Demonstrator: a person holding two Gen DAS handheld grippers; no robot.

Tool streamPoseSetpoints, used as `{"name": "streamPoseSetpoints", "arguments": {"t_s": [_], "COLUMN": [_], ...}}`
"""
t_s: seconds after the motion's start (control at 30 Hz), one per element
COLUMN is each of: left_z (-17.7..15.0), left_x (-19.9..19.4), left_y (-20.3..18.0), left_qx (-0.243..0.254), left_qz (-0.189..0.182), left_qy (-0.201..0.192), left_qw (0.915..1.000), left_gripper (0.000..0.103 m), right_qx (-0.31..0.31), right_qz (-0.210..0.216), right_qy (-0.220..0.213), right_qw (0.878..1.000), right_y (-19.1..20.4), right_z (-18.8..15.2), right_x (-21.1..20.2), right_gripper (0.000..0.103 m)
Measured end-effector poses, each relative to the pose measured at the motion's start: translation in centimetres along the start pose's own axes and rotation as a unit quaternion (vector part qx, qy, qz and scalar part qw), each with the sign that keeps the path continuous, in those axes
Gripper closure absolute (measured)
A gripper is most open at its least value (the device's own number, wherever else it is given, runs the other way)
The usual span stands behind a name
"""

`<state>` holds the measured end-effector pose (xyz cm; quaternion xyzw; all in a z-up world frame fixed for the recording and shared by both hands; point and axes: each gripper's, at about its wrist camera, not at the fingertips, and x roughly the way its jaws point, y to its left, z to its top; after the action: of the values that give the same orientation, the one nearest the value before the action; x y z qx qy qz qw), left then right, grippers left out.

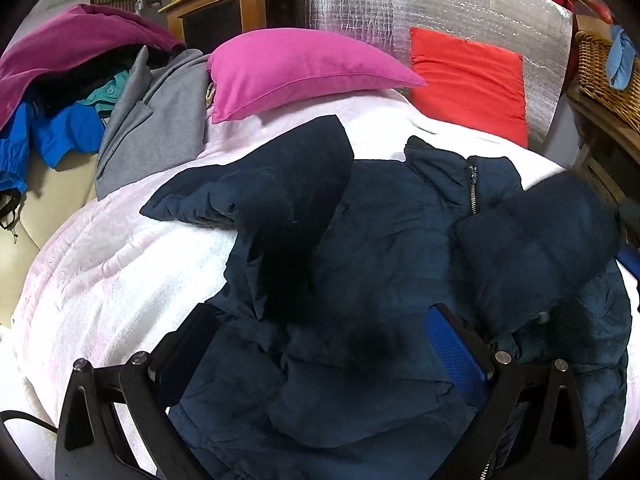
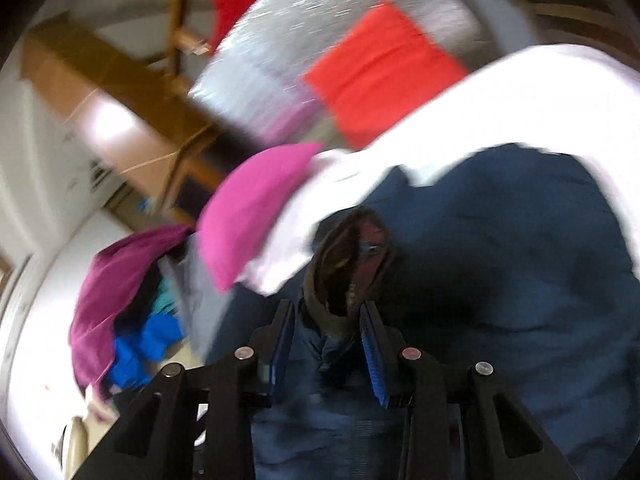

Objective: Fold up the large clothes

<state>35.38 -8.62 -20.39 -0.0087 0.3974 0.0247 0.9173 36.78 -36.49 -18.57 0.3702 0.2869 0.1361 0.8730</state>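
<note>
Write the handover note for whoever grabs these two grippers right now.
Left gripper: open, over the navy jacket's lower part, gripping nothing.
Right gripper: shut on a bunch of the jacket, view blurred.
Jacket lies on the white blanket, collar towards the pink pillow; both sleeves look turned in over the front.
Left: fold the body, set it aside. A heap of other clothes waits beyond the blanket.

You have one navy jacket (image 1: 380, 240) under your tongs and two pillows beyond them, one pink (image 1: 296, 68) and one red (image 1: 468, 80). Left of the tongs sits one heap of clothes (image 1: 80, 96), and far right, one wicker basket (image 1: 604, 72).
</note>
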Motion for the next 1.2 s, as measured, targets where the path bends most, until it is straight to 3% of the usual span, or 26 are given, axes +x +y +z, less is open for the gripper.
{"name": "streamPoseSetpoints", "arguments": {"t_s": [0.07, 0.1, 0.13, 0.17, 0.2, 0.27, 0.33, 0.43, 0.63, 0.8, 0.87, 0.9, 0.93, 0.97, 1.03, 1.1, 1.2], "left_z": [0.0, 0.0, 0.1, 0.1, 0.1, 0.1, 0.0, 0.1, -0.1, 0.1, 0.4, 0.5, 0.7, 0.8, 0.9, 1.0, 0.9], "left_x": [0.0, 0.0, 0.0, 0.0, 0.0, 0.2, 0.4, 1.4, 4.1, 4.6, 4.8, 4.9, 5.1, 5.2, 5.6, 5.7, 5.7], "left_y": [0.3, 0.5, 0.6, 0.7, 0.7, 0.6, 0.4, -0.1, 1.2, 2.3, 2.7, 2.9, 3.1, 3.3, 3.7, 3.8, 3.7], "left_qx": [-0.004, -0.005, -0.006, -0.006, -0.007, -0.008, -0.009, -0.007, -0.056, -0.087, -0.096, -0.101, -0.106, -0.110, -0.123, -0.134, -0.130], "left_qz": [-0.003, -0.004, -0.004, -0.006, -0.010, -0.024, -0.037, -0.049, -0.048, -0.047, -0.054, -0.059, -0.063, -0.064, -0.071, -0.074, -0.068], "left_qy": [0.001, 0.001, 0.001, 0.002, 0.004, 0.010, 0.015, 0.038, 0.096, 0.092, 0.089, 0.088, 0.087, 0.089, 0.094, 0.094, 0.094], "left_qw": [1.0000, 1.0000, 1.0000, 1.0000, 0.9999, 0.9996, 0.9992, 0.9981, 0.9926, 0.9908, 0.9899, 0.9892, 0.9885, 0.9879, 0.9853, 0.9837, 0.9847], "left_gripper": [0.000, 0.000, 0.000, 0.000, 0.000, 0.000, 0.000, 0.000, 0.000, 0.000, 0.004, 0.009, 0.020, 0.028, 0.038, 0.040, 0.040], "right_qx": [-0.009, -0.006, 0.001, 0.007, 0.012, 0.020, 0.024, 0.020, 0.030, 0.045, 0.050, 0.047, 0.035, 0.018, -0.025, -0.049, -0.039], "right_qz": [0.040, 0.058, 0.068, 0.070, 0.073, 0.063, 0.030, -0.070, -0.242, -0.288, -0.283, -0.280, -0.284, -0.296, -0.311, -0.313, -0.317], "right_qy": [0.021, 0.032, 0.040, 0.037, 0.028, 0.016, -0.008, -0.049, -0.091, -0.059, -0.034, -0.024, -0.013, -0.011, -0.022, -0.047, -0.054], "right_qw": [0.999, 0.998, 0.997, 0.997, 0.997, 0.998, 0.999, 0.996, 0.965, 0.955, 0.957, 0.959, 0.958, 0.955, 0.950, 0.947, 0.946], "right_y": [1.6, 2.0, 2.1, 2.1, 1.8, 0.9, -0.3, -3.2, -8.1, -11.3, -12.3, -12.1, -12.0, -11.6, -9.8, -8.4, -8.5], "right_z": [0.0, 0.1, 0.1, 0.1, 0.2, 0.5, 0.8, 1.5, 2.5, 2.0, 1.9, 1.9, 1.9, 1.6, 1.6, 1.9, 2.1], "right_x": [1.1, 1.4, 1.8, 1.8, 1.6, 0.6, -0.7, -3.4, -7.0, -5.7, -4.3, -3.6, -3.0, -2.5, -2.6, -3.3, -3.6], "right_gripper": [0.066, 0.060, 0.039, 0.031, 0.026, 0.026, 0.026, 0.026, 0.026, 0.026, 0.030, 0.046, 0.057, 0.061, 0.079, 0.085, 0.085]}}
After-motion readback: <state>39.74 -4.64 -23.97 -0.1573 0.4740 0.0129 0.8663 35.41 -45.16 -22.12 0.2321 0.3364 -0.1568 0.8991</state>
